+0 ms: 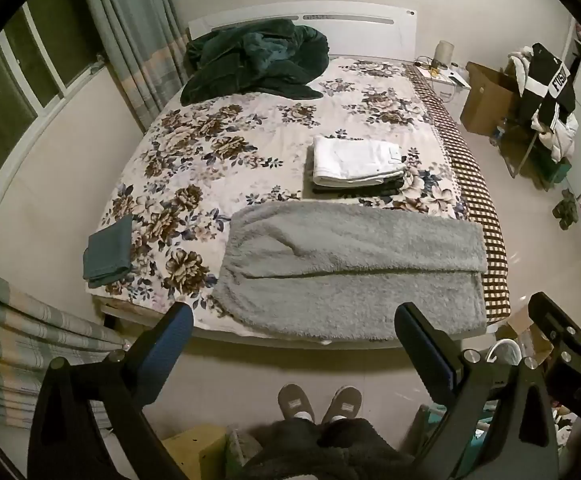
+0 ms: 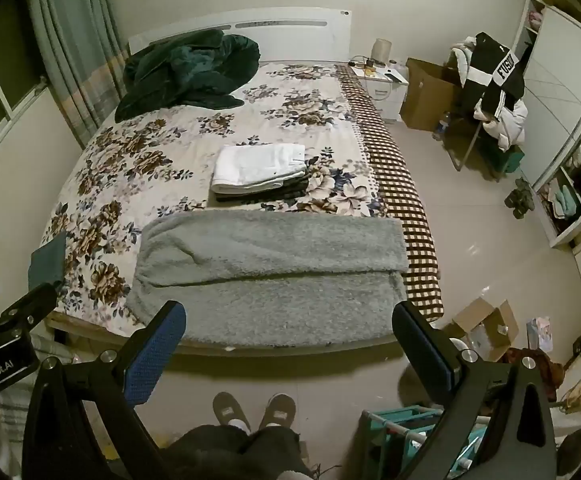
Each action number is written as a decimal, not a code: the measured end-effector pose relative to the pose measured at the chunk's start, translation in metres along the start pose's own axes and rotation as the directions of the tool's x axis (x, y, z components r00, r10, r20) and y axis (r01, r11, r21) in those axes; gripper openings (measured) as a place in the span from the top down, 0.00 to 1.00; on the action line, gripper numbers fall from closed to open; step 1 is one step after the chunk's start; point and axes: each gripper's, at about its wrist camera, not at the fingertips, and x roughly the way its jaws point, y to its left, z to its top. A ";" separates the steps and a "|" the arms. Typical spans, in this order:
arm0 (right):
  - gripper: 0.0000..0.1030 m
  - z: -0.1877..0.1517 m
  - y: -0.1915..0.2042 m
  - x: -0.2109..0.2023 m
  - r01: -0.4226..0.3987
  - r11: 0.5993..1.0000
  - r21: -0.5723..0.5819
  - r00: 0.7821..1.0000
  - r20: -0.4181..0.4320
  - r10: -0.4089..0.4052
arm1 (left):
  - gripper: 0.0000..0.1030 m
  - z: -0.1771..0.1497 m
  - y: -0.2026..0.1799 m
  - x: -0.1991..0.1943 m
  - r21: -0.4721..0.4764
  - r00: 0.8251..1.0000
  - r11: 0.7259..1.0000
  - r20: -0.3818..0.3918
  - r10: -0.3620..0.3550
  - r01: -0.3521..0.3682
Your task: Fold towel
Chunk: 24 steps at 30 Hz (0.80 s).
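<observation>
A fluffy grey towel [image 1: 350, 264] lies across the near end of the bed, its far half folded over the near half so a long fold edge runs across it; the same towel [image 2: 266, 272] fills the middle of the right wrist view. My left gripper [image 1: 292, 318] hangs open above the floor just short of the bed's foot, nothing between its fingers. My right gripper [image 2: 288, 316] is open too, held over the towel's near edge without touching it. In the left wrist view the right gripper's body [image 1: 562, 328] shows at the lower right.
A stack of folded white and dark clothes [image 1: 356, 166] sits mid-bed beyond the towel. A folded teal cloth [image 1: 108, 252] lies at the bed's left edge, a dark green blanket [image 1: 254, 62] by the headboard. The person's slippered feet [image 1: 318, 400] stand on the floor. An open cardboard box [image 2: 482, 328] lies right.
</observation>
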 end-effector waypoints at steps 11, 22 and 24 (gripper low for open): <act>0.00 0.004 0.006 0.000 0.012 1.000 -0.003 1.000 -0.004 -0.012 | 0.00 0.000 -0.001 0.000 -0.003 1.000 1.000 0.001 -0.009 0.009; 0.00 0.003 0.018 -0.003 0.010 1.000 -0.013 1.000 -0.009 -0.010 | 0.00 0.009 0.001 0.000 -0.009 1.000 1.000 0.002 -0.017 0.017; 0.00 0.003 0.019 -0.002 0.009 1.000 -0.014 1.000 -0.010 -0.009 | 0.00 0.006 0.003 -0.002 -0.011 1.000 1.000 0.002 -0.018 0.018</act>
